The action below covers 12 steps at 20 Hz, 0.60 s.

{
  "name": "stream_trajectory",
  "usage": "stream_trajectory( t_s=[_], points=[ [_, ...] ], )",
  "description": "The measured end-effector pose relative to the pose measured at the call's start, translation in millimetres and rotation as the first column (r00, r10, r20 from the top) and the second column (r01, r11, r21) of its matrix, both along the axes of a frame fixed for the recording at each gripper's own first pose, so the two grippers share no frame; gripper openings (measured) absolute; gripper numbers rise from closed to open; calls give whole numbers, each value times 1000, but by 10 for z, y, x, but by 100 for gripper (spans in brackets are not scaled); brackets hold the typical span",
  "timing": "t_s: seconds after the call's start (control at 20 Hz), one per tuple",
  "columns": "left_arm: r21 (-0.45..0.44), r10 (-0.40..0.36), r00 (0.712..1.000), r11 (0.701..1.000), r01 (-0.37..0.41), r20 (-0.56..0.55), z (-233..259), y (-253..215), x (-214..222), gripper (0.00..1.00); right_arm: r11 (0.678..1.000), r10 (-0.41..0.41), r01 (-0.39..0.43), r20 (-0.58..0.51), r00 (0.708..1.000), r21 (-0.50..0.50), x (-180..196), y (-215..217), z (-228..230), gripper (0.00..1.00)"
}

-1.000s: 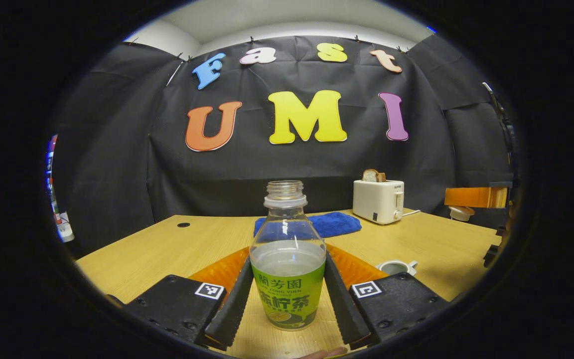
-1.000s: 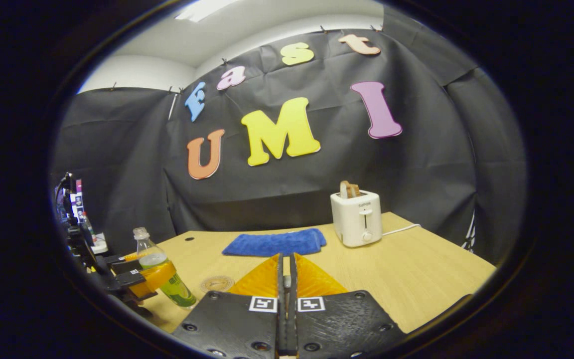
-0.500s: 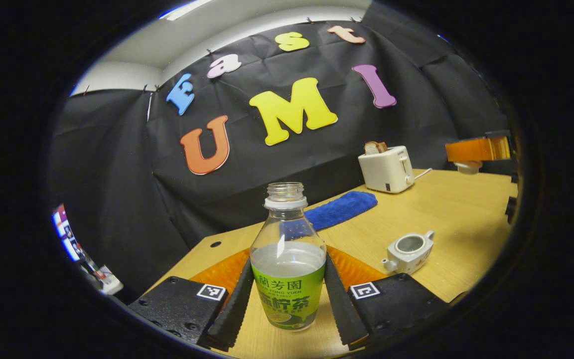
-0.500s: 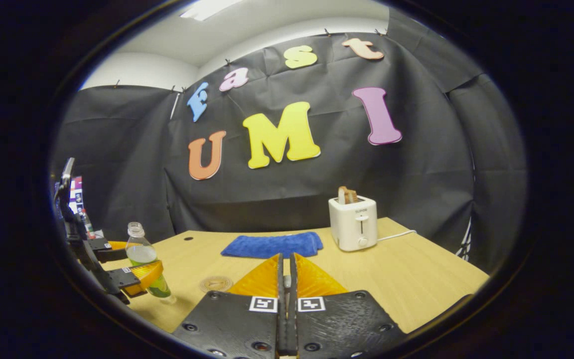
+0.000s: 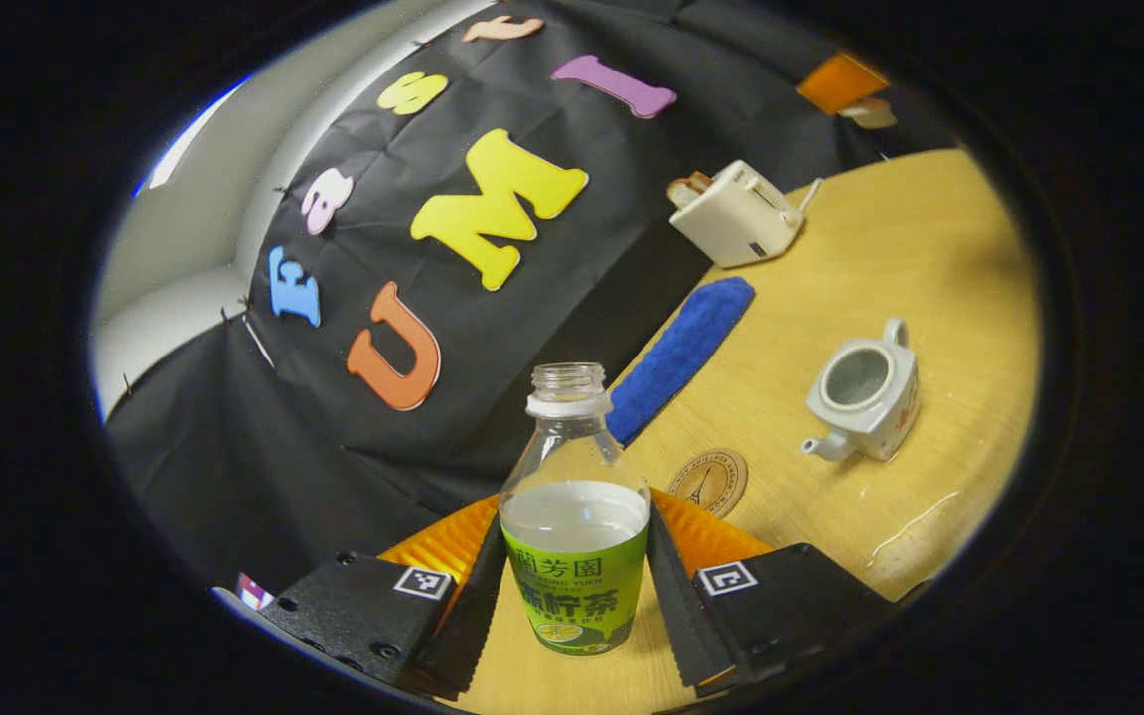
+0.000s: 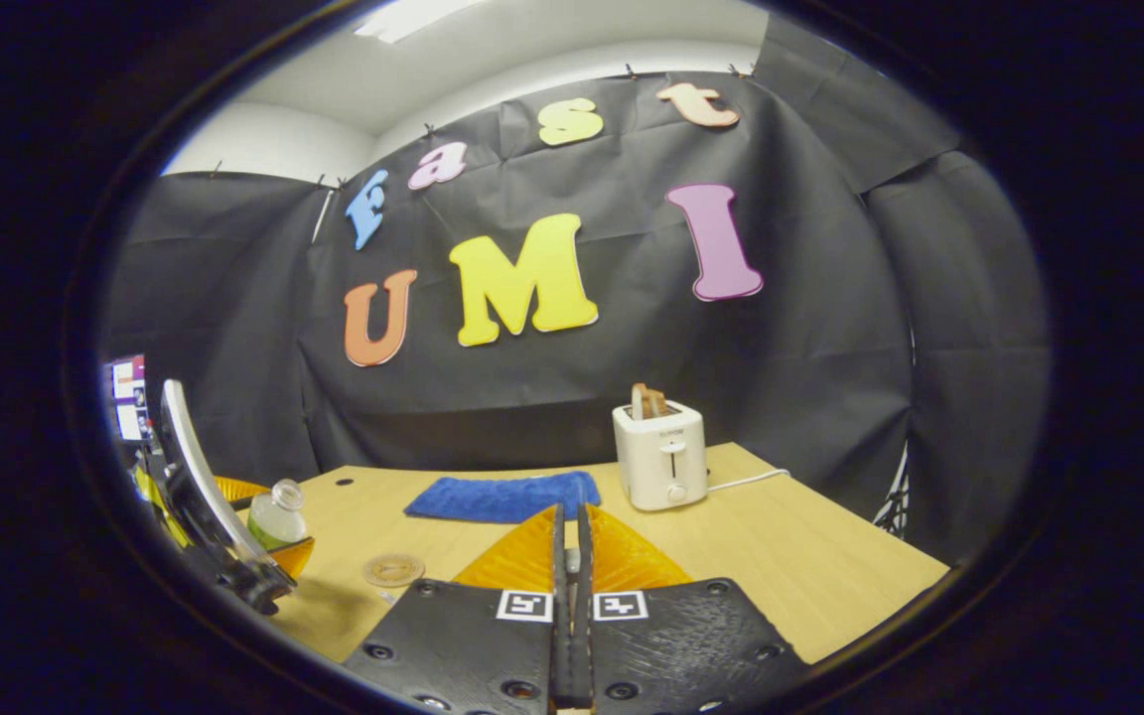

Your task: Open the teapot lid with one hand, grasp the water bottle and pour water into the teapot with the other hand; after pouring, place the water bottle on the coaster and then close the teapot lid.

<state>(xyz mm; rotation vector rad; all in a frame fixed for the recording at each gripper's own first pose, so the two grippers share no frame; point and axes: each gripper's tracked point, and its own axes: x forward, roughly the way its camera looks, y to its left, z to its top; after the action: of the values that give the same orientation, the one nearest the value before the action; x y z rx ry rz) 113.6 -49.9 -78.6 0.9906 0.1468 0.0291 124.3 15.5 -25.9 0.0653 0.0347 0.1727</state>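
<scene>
**Two handheld grippers, seen from their own cameras**

Left gripper [image 5: 575,524]: two long, flat fingers [image 5: 468,616] with fine saw-tooth ridges along their inner faces. Each finger is fixed to a chunky, matt block [image 5: 354,606] with rounded corners and a lightly textured top. Each block carries a small square black-and-white coded marker [image 5: 419,582] at its inner front corner and recessed round screws [image 5: 339,558] near its edges. Ribbed wedge-shaped webs [image 5: 443,541] rise behind the fingers.

Right gripper [image 6: 569,511]: the same build, with paired blocks, one marker on each, a row of screws along the near edge, and ribbed webs tapering forward.
</scene>
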Motion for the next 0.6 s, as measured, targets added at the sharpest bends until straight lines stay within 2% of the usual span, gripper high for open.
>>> stream_trajectory(
  t_s=[0.1,0.25,0.45,0.6],
  points=[
    [104,-42,999,994,43,-19,-58,-123,-46,75,999,-31,31,13,999,-6,14,-131,22,0],
    [201,-75,995,976,88,-72,-196,-254,101,74,997,-69,70,24,997,-16,38,-312,27,0],
    [384,-64,991,917,104,-116,-213,-296,139,74,996,-79,80,33,996,-30,22,-405,69,0],
    [483,-69,990,867,122,-125,-217,-341,138,74,997,-79,79,35,996,-23,5,-424,104,0]
  ],
)
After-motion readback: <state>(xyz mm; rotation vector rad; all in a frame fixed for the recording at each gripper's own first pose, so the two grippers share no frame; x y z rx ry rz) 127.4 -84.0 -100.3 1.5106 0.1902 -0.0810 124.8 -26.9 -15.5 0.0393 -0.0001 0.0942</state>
